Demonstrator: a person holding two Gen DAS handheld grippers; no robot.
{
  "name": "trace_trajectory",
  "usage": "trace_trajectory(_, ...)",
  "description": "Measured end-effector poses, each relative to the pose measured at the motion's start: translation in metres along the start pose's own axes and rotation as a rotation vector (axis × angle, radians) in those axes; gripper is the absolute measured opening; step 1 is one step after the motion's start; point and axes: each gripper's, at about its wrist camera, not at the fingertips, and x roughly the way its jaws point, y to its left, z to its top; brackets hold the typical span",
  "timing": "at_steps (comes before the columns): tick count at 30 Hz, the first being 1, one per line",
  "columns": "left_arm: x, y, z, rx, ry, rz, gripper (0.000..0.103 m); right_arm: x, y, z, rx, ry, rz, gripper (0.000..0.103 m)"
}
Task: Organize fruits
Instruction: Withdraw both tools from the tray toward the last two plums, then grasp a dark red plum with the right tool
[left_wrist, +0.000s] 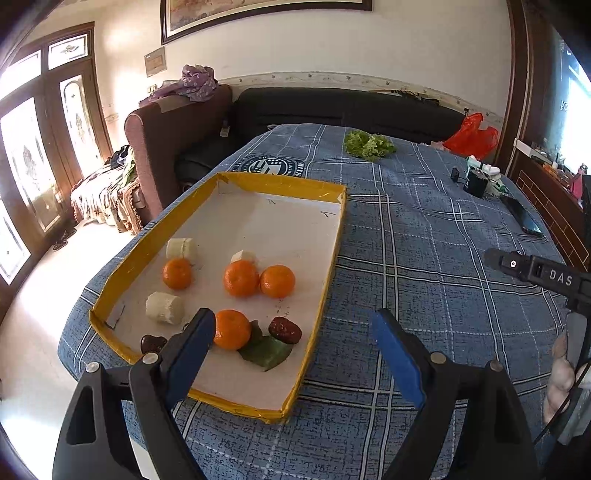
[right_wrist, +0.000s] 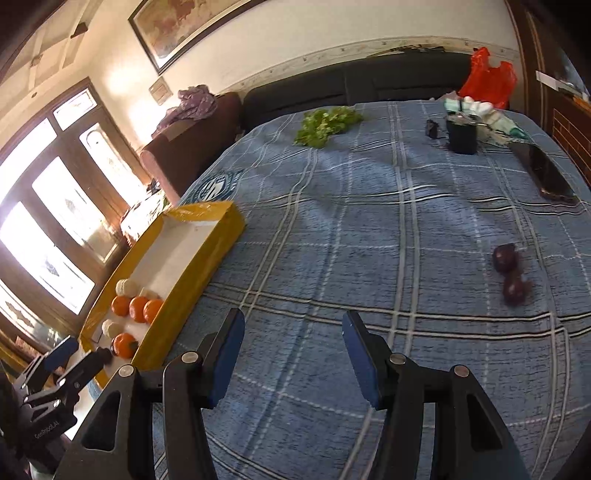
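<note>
A yellow-rimmed tray (left_wrist: 284, 181) lies on the blue plaid tablecloth. It holds several oranges (left_wrist: 241, 277), white banana pieces (left_wrist: 164, 307), two dark red dates (left_wrist: 284, 329) and a green leaf (left_wrist: 266, 352). My left gripper (left_wrist: 291, 326) is open and empty above the tray's near right corner, its left finger (left_wrist: 192, 354) beside an orange (left_wrist: 231, 329). My right gripper (right_wrist: 293, 328) is open and empty over bare cloth. Two dark red fruits (right_wrist: 511, 273) lie on the cloth to its right. The tray (right_wrist: 195, 269) is at its left, where the left gripper (right_wrist: 81, 354) also shows.
Lettuce (left_wrist: 367, 144) lies at the table's far side. A black cup (left_wrist: 474, 181), a phone (left_wrist: 522, 218), a small black object (left_wrist: 455, 173) and a red bag (left_wrist: 471, 136) are at the far right. A sofa (left_wrist: 332, 107) and armchair (left_wrist: 166, 136) stand behind the table.
</note>
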Motion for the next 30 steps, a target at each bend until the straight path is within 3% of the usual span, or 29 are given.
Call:
trace_trajectory(3,0.001,-0.008,0.0,0.016,-0.003,-0.051,0.086,-0.012,-0.023,0.008,0.037,-0.03,-0.026,0.06)
trace_trajectory(7,0.001,-0.02,-0.003,0.037,0.008,-0.197,0.086,-0.034,-0.059,0.02,0.097,-0.083,-0.072,0.06)
trace_trajectory(13,0.013,-0.046,-0.007,0.105,0.045,-0.236,0.086,-0.05,-0.118,0.039,0.183,-0.121,-0.184,0.061)
trace_trajectory(16,0.018,-0.049,-0.007,0.108,0.059,-0.229,0.086,-0.036,-0.141,0.046,0.21,-0.091,-0.243,0.061)
trace_trajectory(21,0.023,-0.044,-0.006,0.076,0.073,-0.229,0.086,0.001,-0.147,0.053,0.16,0.001,-0.298,0.06)
trace_trajectory(23,0.025,-0.04,-0.004,0.058,0.079,-0.233,0.086,0.009,-0.144,0.054,0.136,0.013,-0.318,0.056)
trace_trajectory(27,0.028,-0.034,-0.005,0.026,0.101,-0.249,0.086,0.029,-0.14,0.053,0.087,0.061,-0.368,0.033)
trace_trajectory(30,0.029,-0.029,-0.005,0.011,0.103,-0.251,0.086,0.033,-0.138,0.049,0.073,0.061,-0.383,0.031)
